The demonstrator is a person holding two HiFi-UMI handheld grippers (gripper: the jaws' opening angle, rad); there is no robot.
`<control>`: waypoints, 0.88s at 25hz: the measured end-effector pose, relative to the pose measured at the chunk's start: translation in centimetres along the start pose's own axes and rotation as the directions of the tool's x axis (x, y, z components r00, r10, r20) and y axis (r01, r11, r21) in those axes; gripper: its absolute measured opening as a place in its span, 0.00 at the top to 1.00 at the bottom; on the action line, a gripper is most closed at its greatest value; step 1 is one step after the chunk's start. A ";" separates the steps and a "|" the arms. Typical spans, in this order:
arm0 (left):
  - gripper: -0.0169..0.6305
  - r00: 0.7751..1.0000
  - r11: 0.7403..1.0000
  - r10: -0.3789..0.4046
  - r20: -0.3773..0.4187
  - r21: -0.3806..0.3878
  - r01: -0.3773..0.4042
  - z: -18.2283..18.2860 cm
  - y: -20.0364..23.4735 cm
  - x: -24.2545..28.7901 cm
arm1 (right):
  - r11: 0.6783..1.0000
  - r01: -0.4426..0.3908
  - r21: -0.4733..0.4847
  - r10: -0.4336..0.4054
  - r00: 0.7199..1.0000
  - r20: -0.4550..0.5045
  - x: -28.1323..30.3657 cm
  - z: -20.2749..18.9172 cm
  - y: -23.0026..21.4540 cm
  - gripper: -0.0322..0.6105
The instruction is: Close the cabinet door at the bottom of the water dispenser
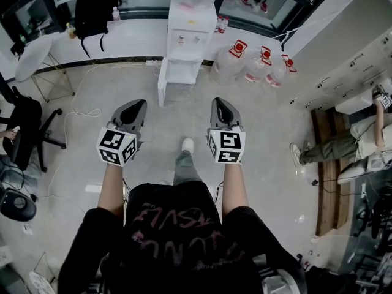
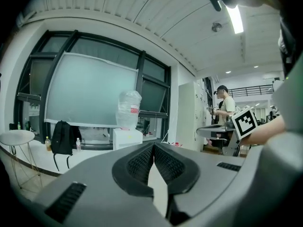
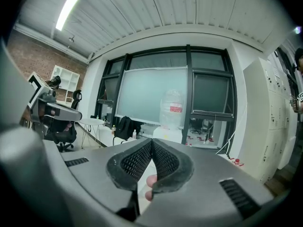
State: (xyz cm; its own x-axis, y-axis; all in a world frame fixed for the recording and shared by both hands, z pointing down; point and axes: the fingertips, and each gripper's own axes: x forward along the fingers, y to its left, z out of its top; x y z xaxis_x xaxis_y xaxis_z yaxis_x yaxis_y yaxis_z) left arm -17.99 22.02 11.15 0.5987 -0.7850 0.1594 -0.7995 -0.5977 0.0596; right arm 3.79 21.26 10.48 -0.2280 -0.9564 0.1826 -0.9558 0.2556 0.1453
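The white water dispenser (image 1: 188,32) stands against the far wall with a large bottle on top. Its bottom cabinet door (image 1: 163,90) hangs open, swung out to the left. Both grippers are held over the floor well short of it and point toward it. The left gripper (image 1: 138,105) is shut and empty, and so is the right gripper (image 1: 218,103). In the left gripper view the dispenser (image 2: 128,137) shows far off beyond the shut left gripper (image 2: 154,144). The right gripper view shows the dispenser (image 3: 169,134) just above the shut right gripper (image 3: 152,140).
Several water jugs (image 1: 248,63) sit right of the dispenser. A black backpack (image 1: 92,11) rests on the ledge, with a round white table (image 1: 33,57) and an office chair (image 1: 27,133) at the left. A person (image 1: 343,146) sits at the right beside white lockers (image 1: 346,72).
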 end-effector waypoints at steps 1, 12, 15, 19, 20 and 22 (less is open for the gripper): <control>0.95 1.000 1.000 -0.001 -0.002 -0.002 0.001 -0.1 0.4 0.7 | 1.000 -0.001 -0.001 0.001 1.000 -0.001 0.8 -0.2 -0.3 0.93; 0.95 0.998 0.999 0.027 -0.053 -0.019 -0.028 -0.8 6.2 11.0 | 0.999 -0.033 0.036 0.032 0.999 0.007 12.9 -0.3 -4.9 0.93; 0.95 0.996 0.998 0.040 -0.085 -0.042 -0.043 -1.7 8.0 14.5 | 0.999 -0.045 0.023 0.046 0.999 -0.008 16.5 -0.7 -6.6 0.93; 0.95 0.991 0.995 0.051 -0.122 -0.081 -0.061 -2.6 10.4 19.5 | 0.998 -0.063 0.028 0.064 0.997 -0.038 22.1 -1.6 -9.0 0.93; 0.95 0.990 0.994 0.053 -0.131 -0.088 -0.065 -2.8 10.9 20.9 | 0.997 -0.069 0.027 0.071 0.996 -0.045 23.5 -1.8 -9.8 0.93; 0.95 0.986 0.993 0.058 -0.154 -0.097 -0.074 -3.3 11.8 23.7 | 0.996 -0.083 0.024 0.085 0.995 -0.057 26.5 -2.2 -11.1 0.93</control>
State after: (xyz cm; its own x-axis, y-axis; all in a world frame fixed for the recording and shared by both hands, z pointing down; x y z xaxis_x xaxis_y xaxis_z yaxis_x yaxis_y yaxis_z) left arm -13.43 -3.09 18.84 0.5367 -0.7840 0.3119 -0.8423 -0.5196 0.1432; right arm 8.80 -6.63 15.82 -0.2971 -0.9217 0.2493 -0.9376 0.3310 0.1063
